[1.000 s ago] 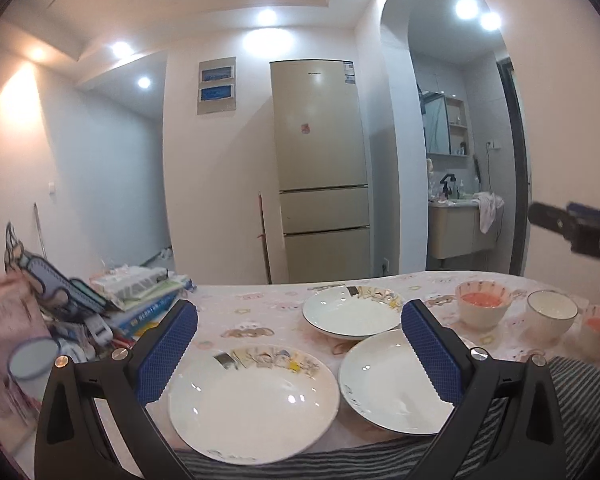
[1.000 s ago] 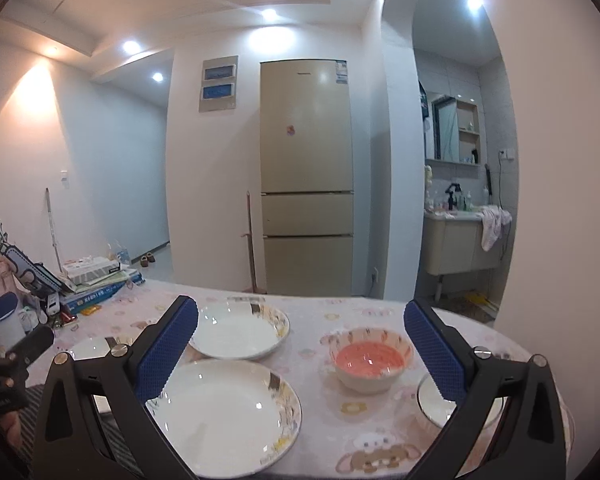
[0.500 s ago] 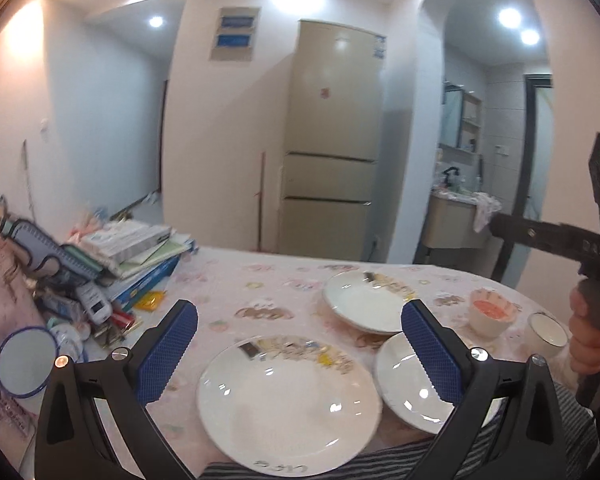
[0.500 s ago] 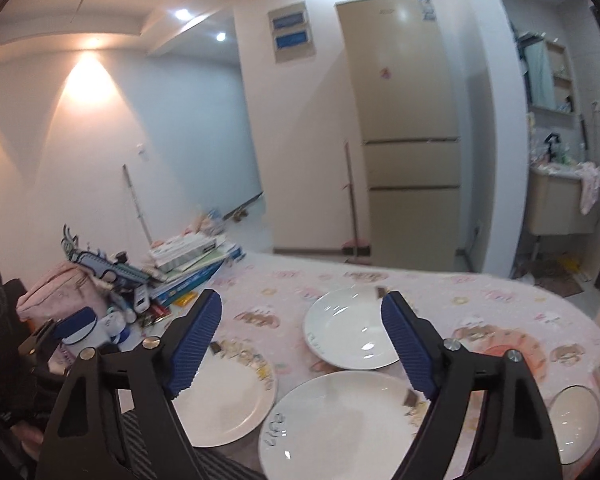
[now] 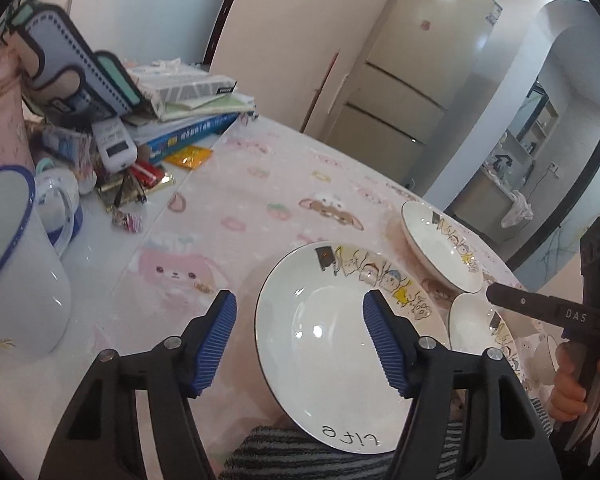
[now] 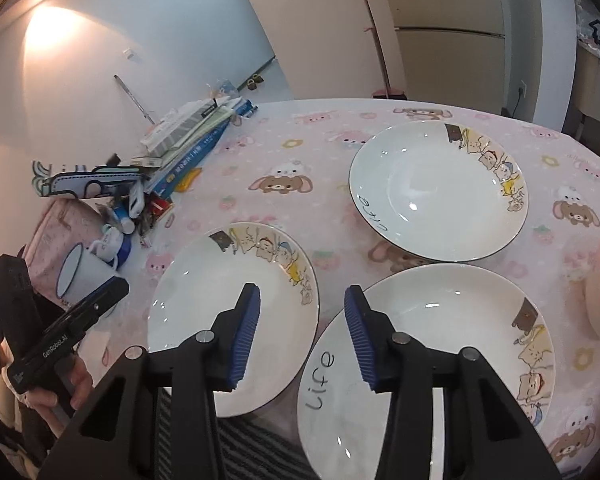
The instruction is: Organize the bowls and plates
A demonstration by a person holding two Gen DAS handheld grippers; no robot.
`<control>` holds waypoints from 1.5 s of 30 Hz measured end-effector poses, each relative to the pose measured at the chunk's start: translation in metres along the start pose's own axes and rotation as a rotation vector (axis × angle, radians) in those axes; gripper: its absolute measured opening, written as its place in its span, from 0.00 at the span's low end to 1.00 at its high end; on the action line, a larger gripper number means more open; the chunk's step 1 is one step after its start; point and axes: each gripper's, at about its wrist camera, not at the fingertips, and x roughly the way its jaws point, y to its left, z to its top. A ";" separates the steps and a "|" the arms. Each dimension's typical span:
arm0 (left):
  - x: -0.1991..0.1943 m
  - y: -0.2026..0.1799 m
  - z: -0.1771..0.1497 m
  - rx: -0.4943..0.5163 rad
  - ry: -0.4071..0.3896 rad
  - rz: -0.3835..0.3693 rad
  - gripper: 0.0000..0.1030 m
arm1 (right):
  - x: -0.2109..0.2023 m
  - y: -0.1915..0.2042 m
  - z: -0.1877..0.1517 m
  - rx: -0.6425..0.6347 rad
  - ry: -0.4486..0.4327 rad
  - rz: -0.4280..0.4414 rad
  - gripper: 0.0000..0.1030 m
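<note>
Three plates lie on the table: the left plate (image 6: 220,312) and the right plate (image 6: 440,360) at the near edge, the far plate (image 6: 436,192) behind them. Your left claw (image 5: 300,340) hangs over the left plate's left rim; its jaws have just been closing, not gripping. Your right claw (image 6: 302,336), jaws also just closing, stands apart over the gap between the near plates. A mug (image 5: 12,264) stands at the table's left edge.
</note>
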 end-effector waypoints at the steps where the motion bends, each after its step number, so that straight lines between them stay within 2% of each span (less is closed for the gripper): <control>1: 0.001 -0.001 -0.002 0.000 0.004 0.005 0.66 | 0.004 -0.001 0.002 0.000 0.006 -0.005 0.42; 4: 0.011 0.002 -0.003 -0.002 0.052 0.035 0.54 | 0.025 0.000 0.008 -0.012 0.054 -0.001 0.42; 5: 0.014 0.002 -0.002 -0.010 0.071 0.041 0.47 | 0.030 0.000 0.010 -0.012 0.074 0.002 0.38; 7: 0.019 0.007 -0.003 -0.035 0.086 0.021 0.45 | 0.043 0.002 0.009 -0.022 0.119 0.019 0.31; 10: 0.021 0.010 -0.004 -0.049 0.101 0.001 0.45 | 0.055 0.006 0.007 -0.043 0.156 0.027 0.28; 11: 0.022 0.011 -0.004 -0.051 0.109 -0.006 0.40 | 0.057 0.005 0.006 -0.040 0.158 0.026 0.27; 13: 0.027 0.011 -0.006 -0.055 0.140 -0.026 0.25 | 0.061 0.003 0.006 -0.037 0.155 0.020 0.27; 14: 0.029 0.010 -0.006 -0.055 0.149 -0.023 0.14 | 0.063 0.003 0.006 -0.039 0.153 0.016 0.26; 21: 0.040 0.010 -0.011 -0.060 0.199 -0.027 0.13 | 0.073 0.002 0.010 -0.059 0.163 0.014 0.20; 25: 0.041 0.008 -0.011 -0.057 0.196 -0.012 0.13 | 0.076 -0.001 0.011 -0.064 0.170 0.018 0.19; 29: 0.029 0.009 -0.010 -0.069 0.157 -0.007 0.14 | 0.084 -0.008 0.009 -0.034 0.195 0.038 0.18; 33: 0.026 0.011 -0.008 -0.075 0.164 -0.003 0.14 | 0.093 -0.011 0.005 -0.021 0.228 0.060 0.14; 36: 0.025 0.017 -0.007 -0.087 0.160 0.043 0.15 | 0.094 -0.012 0.005 -0.012 0.220 0.066 0.13; 45: 0.047 0.026 -0.016 -0.126 0.277 -0.026 0.15 | 0.097 -0.010 0.005 -0.034 0.209 0.058 0.12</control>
